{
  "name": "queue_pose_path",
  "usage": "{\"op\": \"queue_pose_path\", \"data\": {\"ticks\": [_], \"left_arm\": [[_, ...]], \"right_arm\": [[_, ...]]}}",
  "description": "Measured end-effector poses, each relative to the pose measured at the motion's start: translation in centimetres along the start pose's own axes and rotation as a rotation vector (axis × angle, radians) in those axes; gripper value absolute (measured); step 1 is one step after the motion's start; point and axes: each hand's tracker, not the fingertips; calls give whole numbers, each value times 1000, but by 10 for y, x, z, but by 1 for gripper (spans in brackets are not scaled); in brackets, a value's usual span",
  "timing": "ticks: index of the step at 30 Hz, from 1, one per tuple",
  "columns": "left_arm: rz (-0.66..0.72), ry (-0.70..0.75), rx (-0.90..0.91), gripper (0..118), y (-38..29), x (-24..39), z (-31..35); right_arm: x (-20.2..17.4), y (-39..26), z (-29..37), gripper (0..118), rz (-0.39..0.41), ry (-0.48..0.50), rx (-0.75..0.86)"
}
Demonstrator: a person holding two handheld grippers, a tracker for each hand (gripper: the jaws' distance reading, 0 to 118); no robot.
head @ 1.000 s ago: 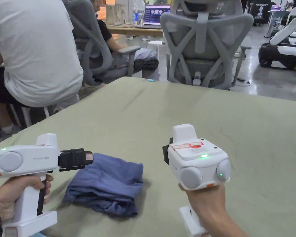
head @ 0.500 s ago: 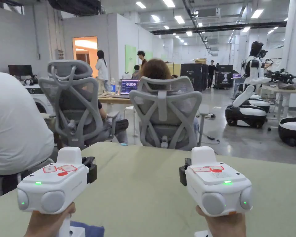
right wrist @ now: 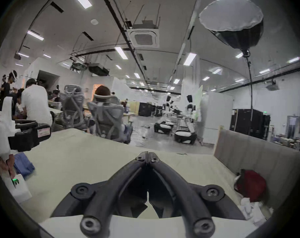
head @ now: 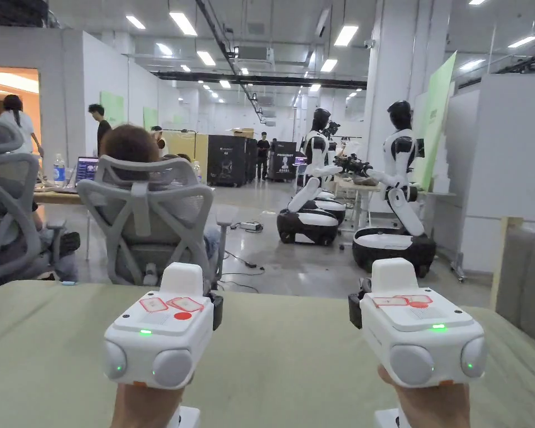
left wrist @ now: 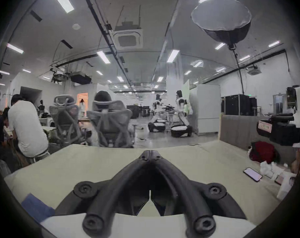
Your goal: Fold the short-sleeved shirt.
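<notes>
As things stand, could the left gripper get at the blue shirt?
Probably yes: the blue shirt lies on the table just beside the left gripper, nothing between them, though its jaws are shut and empty.

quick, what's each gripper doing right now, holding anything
Left gripper: closed, fingers together with nothing between them, up above the table.
Right gripper: closed and empty too.
The blue shirt lies on the table, unheld.

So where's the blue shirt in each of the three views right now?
Head view: the camera looks over the green table toward the room, and no place for the shirt can be given.
Left gripper view: blue shirt at the bottom left, beside the left tool.
Right gripper view: shirt at the left edge, under the other tool.
Shared landmark: the grey office chair.
</notes>
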Motion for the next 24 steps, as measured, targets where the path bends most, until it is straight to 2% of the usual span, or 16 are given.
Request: {"op": "queue_pose_path", "data": {"ticks": [4, 8, 12, 17, 21, 24], "left_arm": [[10, -31, -14, 0, -19, 39, -1], [-113, -2, 43, 0, -46, 57, 17], [-149, -11, 28, 0, -73, 52, 37], [0, 29, -11, 0, -89, 30, 57], [-22, 60, 12, 0, -92, 21, 66], [6, 77, -6, 0, -94, 15, 71]], "right_arm": [[33, -33, 15, 0, -22, -43, -17], [43, -60, 35, 0, 2, -63, 21], [37, -82, 47, 0, 5, -63, 73], [15, -99, 58, 1, 41, -51, 68], [4, -99, 63, 1, -1, -45, 38], [-4, -101, 67, 1, 13, -54, 33]]}}
